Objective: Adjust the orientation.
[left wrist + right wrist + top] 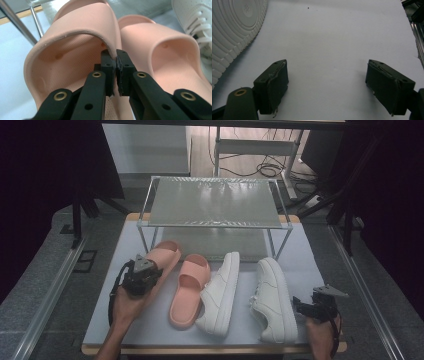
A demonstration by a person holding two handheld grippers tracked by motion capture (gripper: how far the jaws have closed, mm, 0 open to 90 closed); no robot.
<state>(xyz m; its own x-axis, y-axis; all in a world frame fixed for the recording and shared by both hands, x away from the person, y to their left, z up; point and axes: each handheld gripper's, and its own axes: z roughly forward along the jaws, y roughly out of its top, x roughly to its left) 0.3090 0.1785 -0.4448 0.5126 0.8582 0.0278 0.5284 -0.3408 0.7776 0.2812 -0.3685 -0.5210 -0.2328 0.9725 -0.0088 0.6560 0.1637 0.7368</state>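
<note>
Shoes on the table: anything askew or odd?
Yes. The right white sneaker is tipped on its side, sole facing the open right gripper. The left gripper pinches the left pink slide by its strap edge.

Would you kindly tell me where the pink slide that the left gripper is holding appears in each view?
High view: the held pink slide lies left of centre, just in front of the rack, with the left gripper over its near end.
Left gripper view: it sits at left and centre, its strap edge pinched between the shut jaws.
Right gripper view: not in this picture.
Shared landmark: the second pink slide beside it.
</note>
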